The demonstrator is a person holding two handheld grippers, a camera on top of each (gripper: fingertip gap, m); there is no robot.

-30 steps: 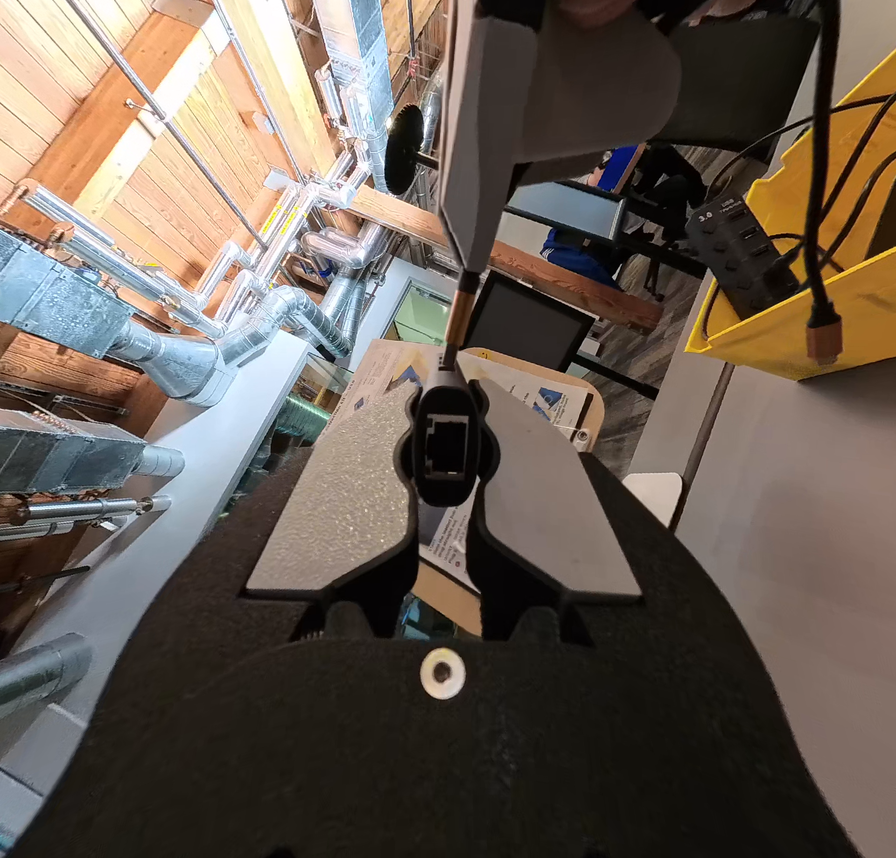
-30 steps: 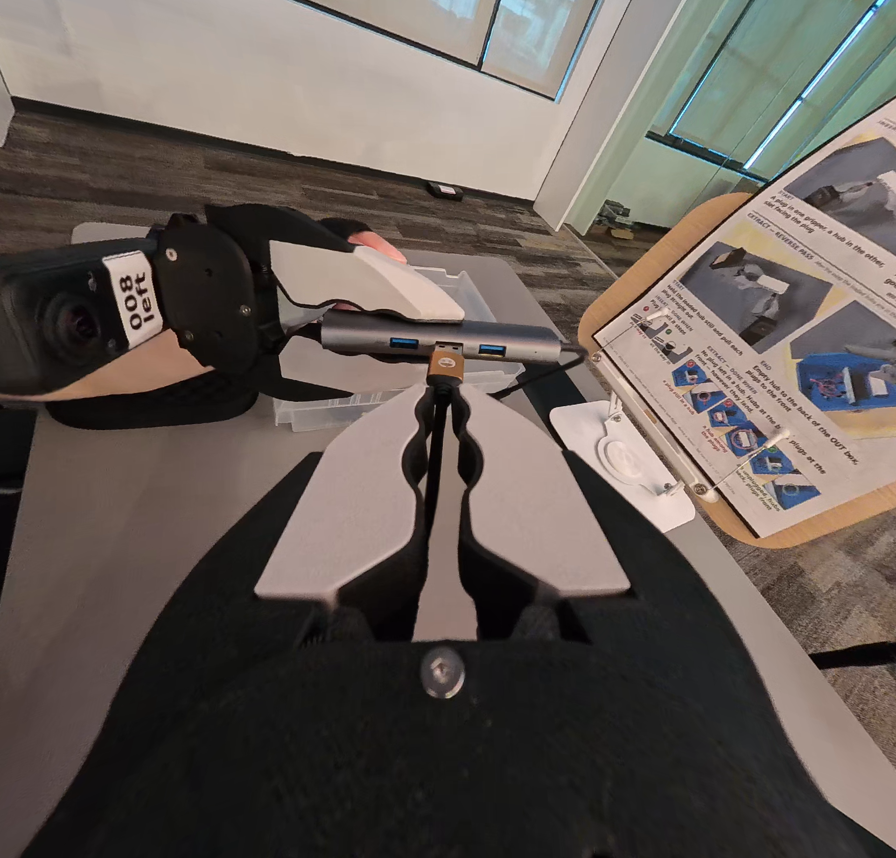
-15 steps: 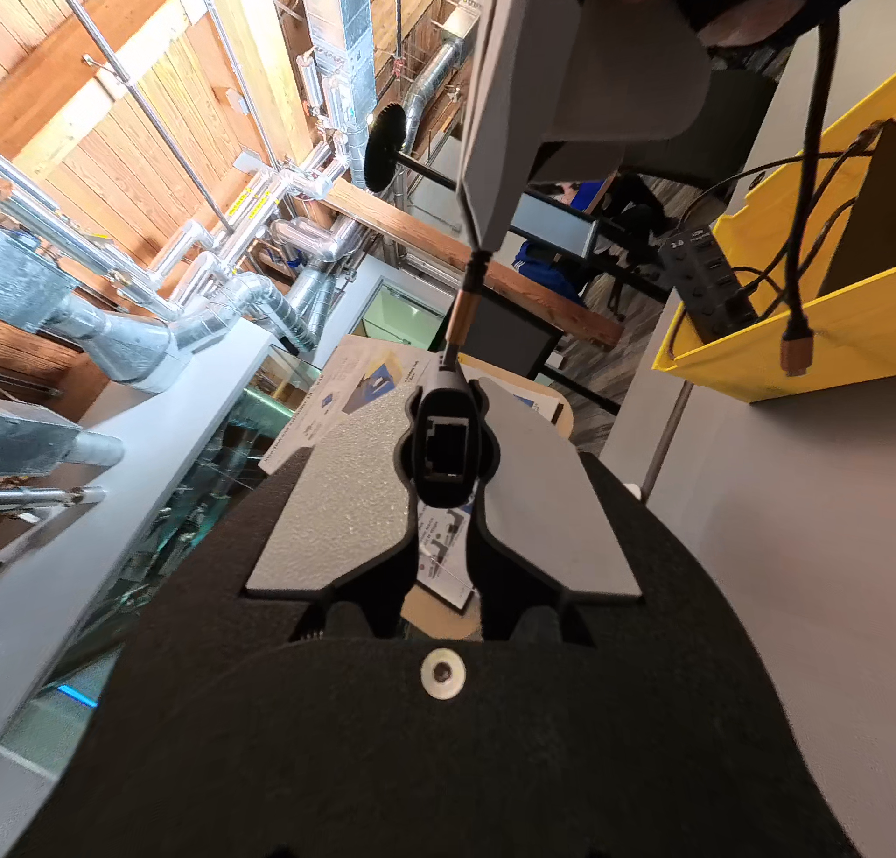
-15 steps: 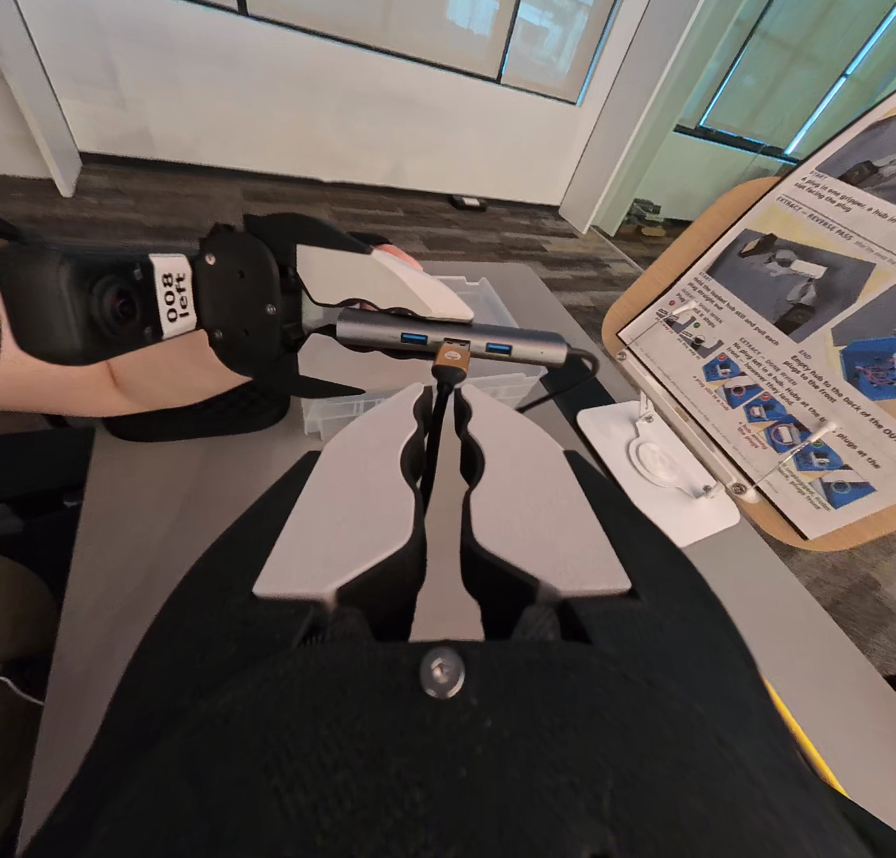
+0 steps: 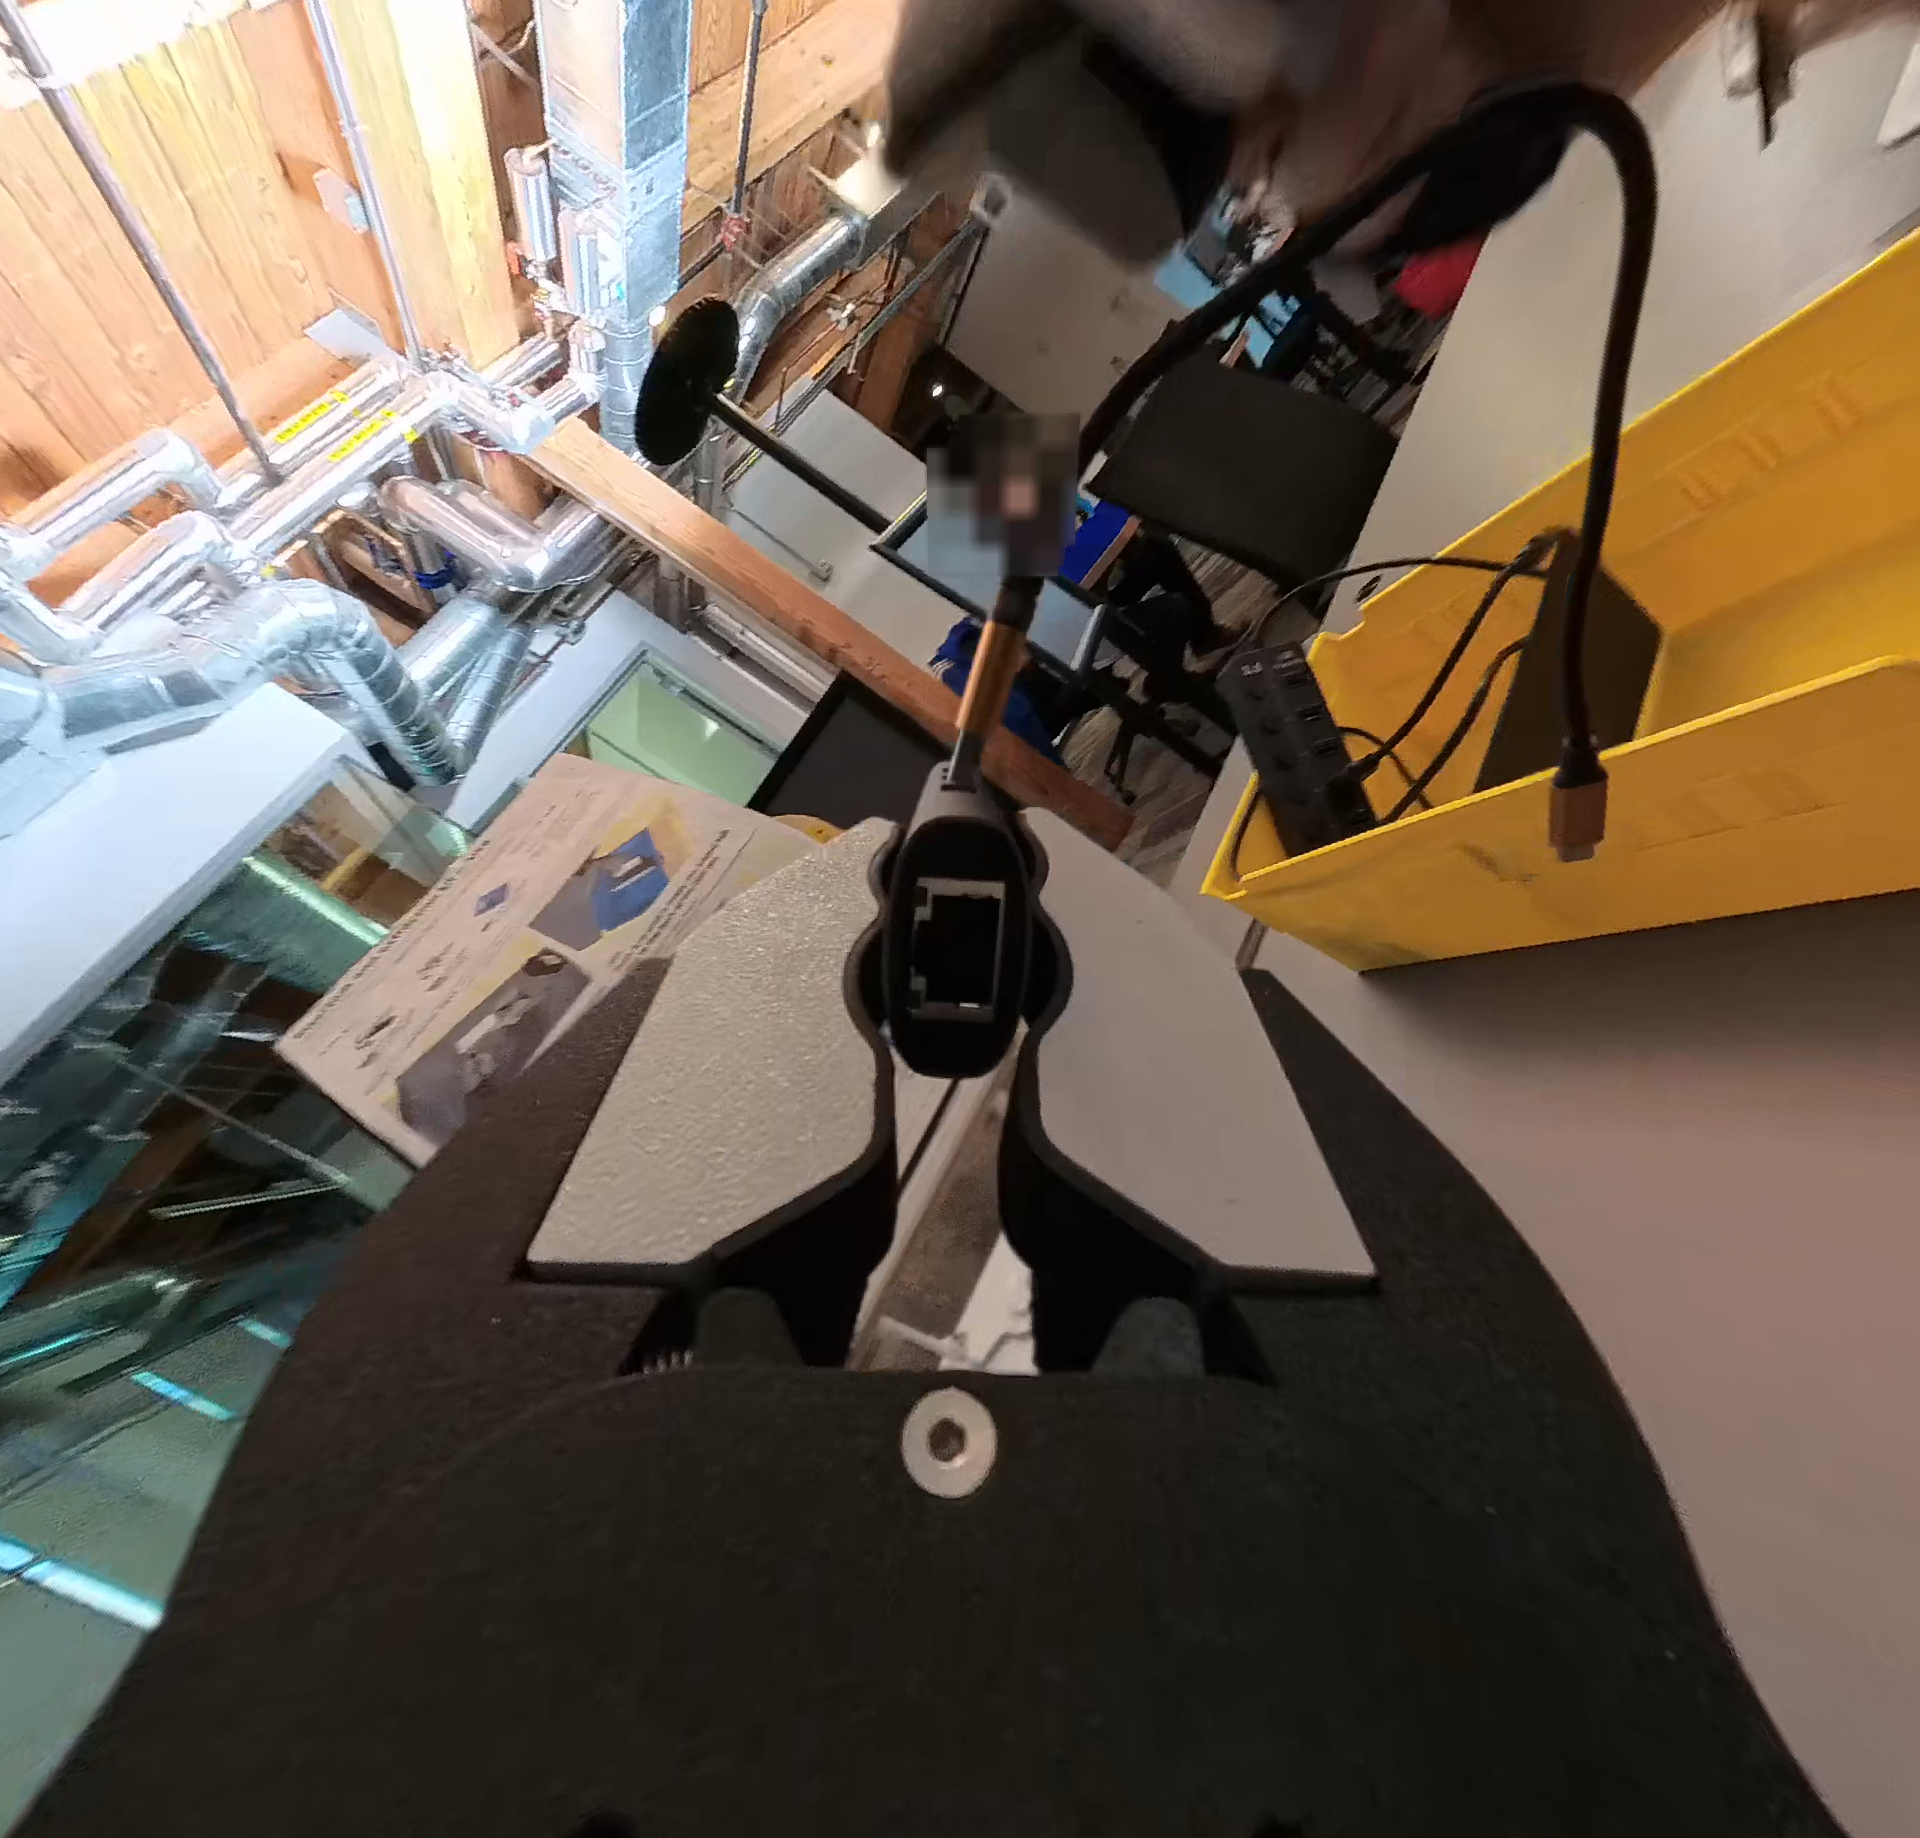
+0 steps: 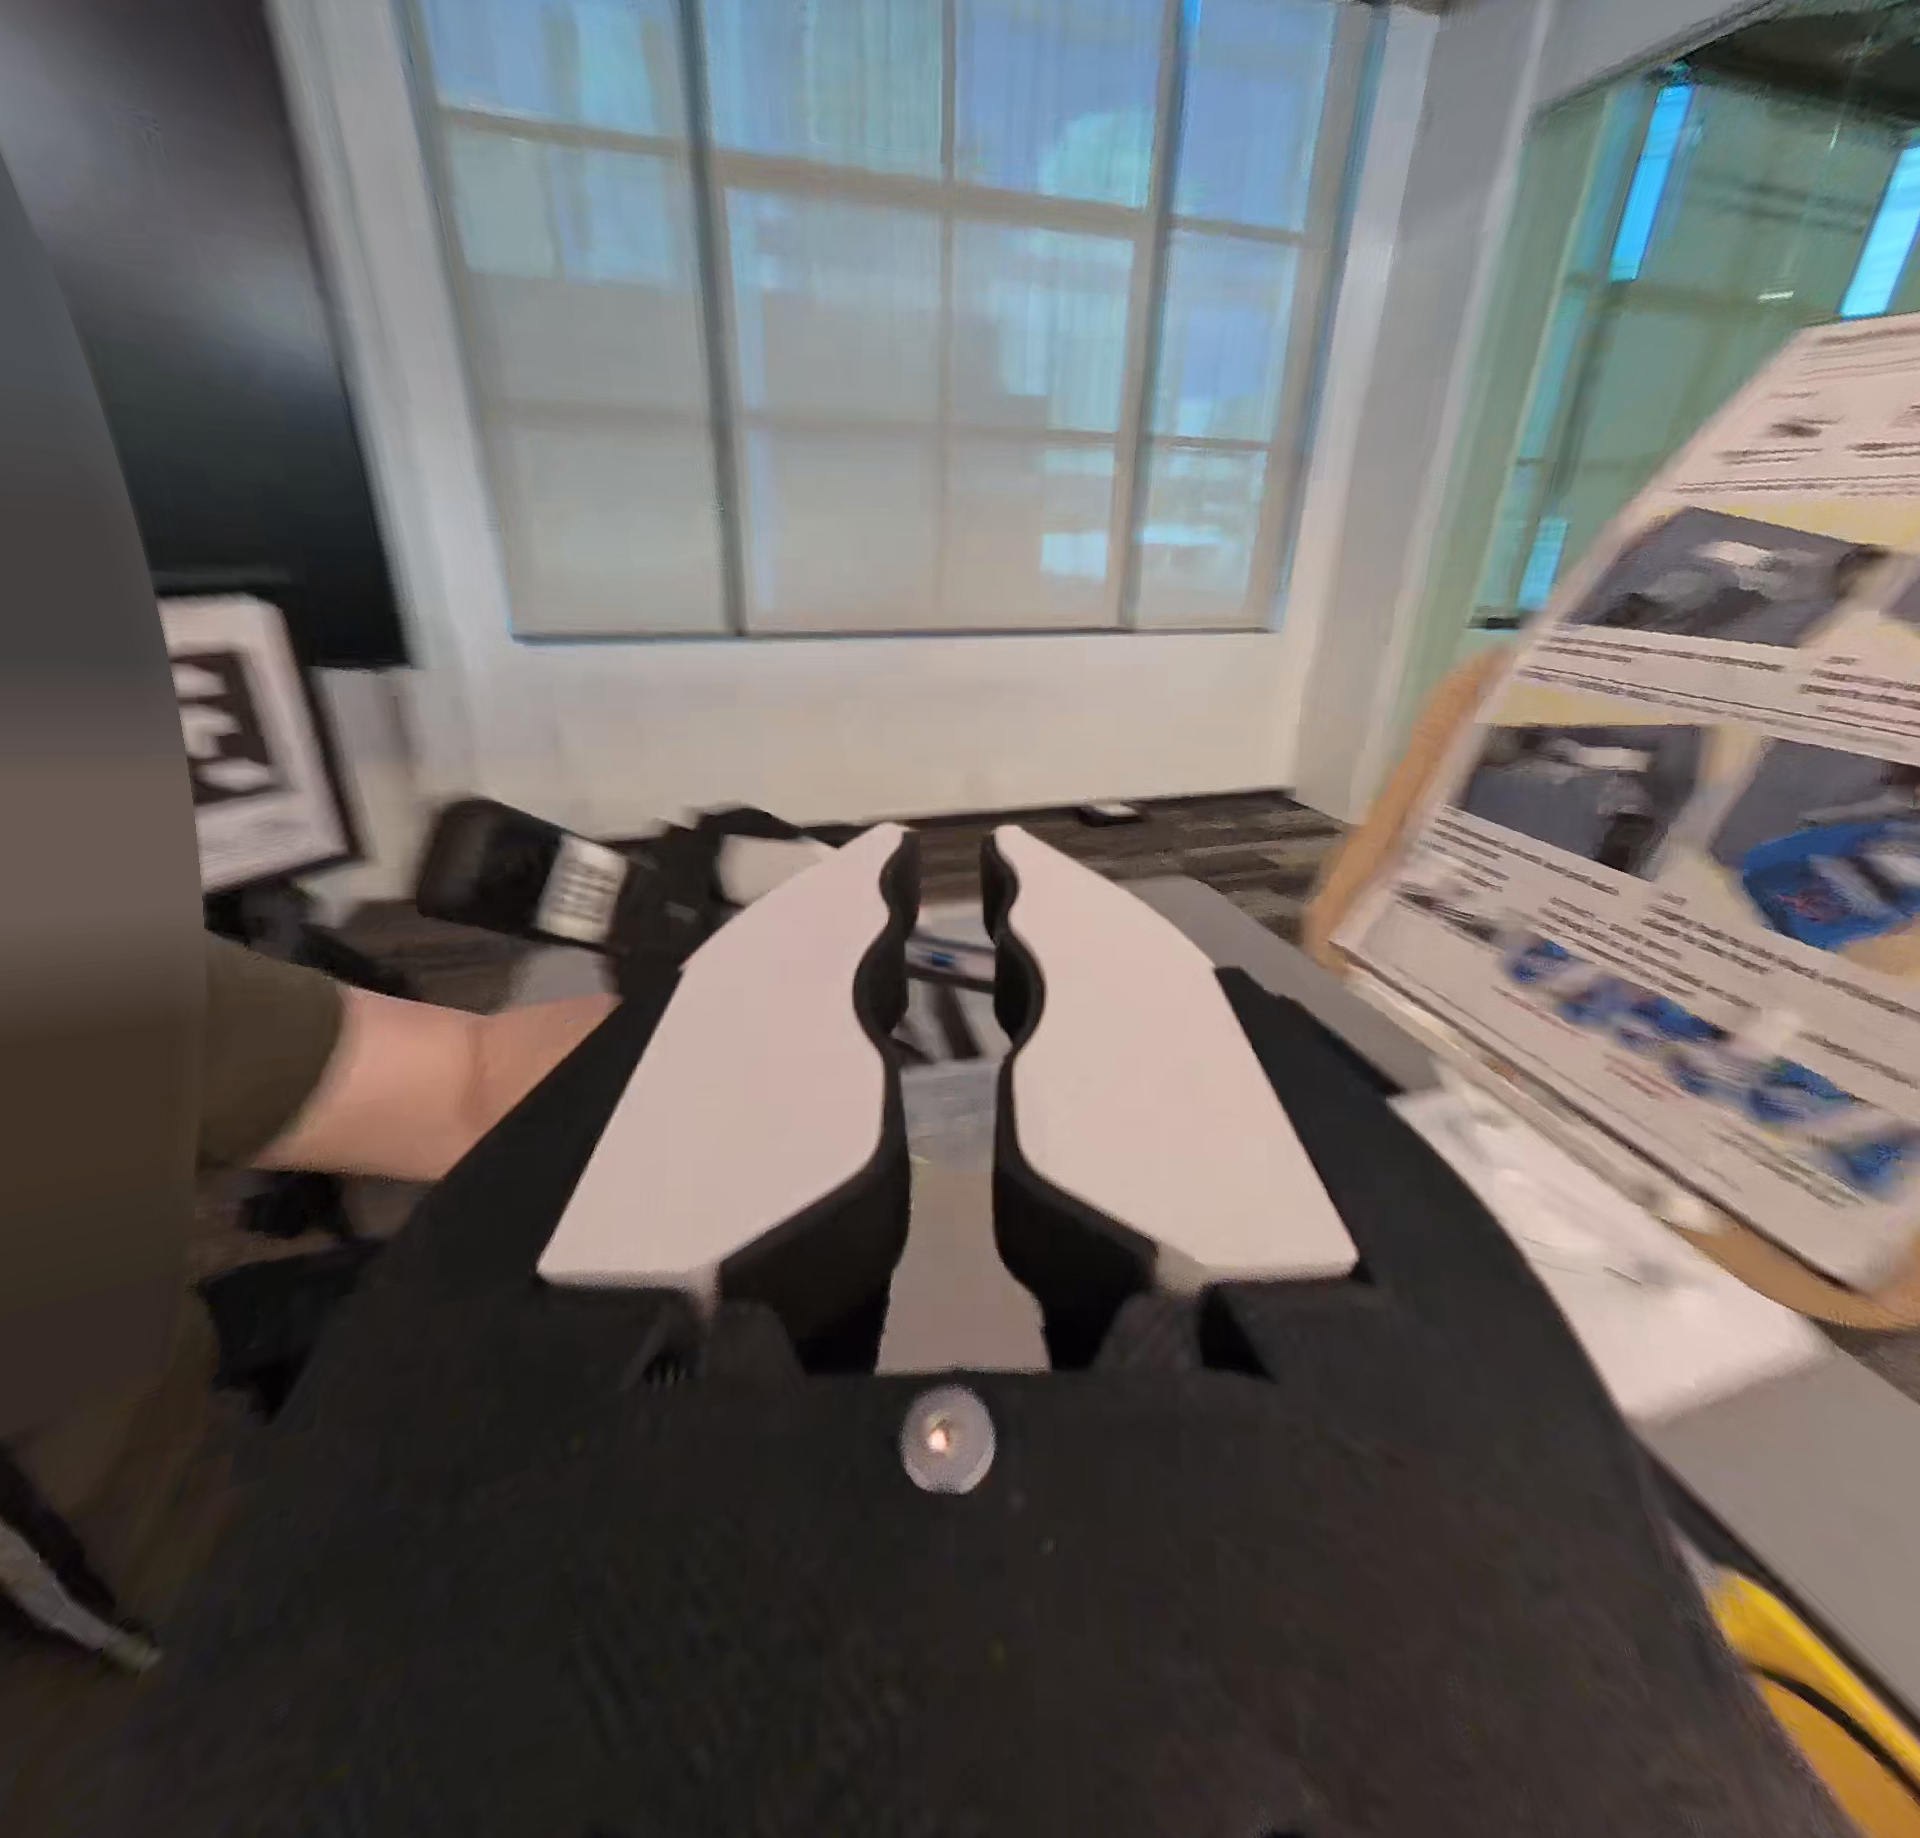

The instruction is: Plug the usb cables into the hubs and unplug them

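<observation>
Gripping slim grey USB hub (image 5: pixel 961 941) end-on in my left claw (image 5: pixel 961 853); copper-collared plug (image 5: pixel 992 666) seated in it, cable (image 5: pixel 1605 417) dangling. My right claw (image 6: pixel 948 869) narrow, empty. Risk: hanging cable snags yellow bin (image 5: pixel 1714 666), twisting hub.

The left gripper (image 5: pixel 961 832) has grainy matt grey fingers (image 5: pixel 748 1050) on rough black foam-like backing, clamping a smooth dark metal hub (image 5: pixel 954 947), beside a glossy yellow plastic bin (image 5: pixel 1714 749) on the smooth matt grey counter (image 5: pixel 1610 1113).
</observation>
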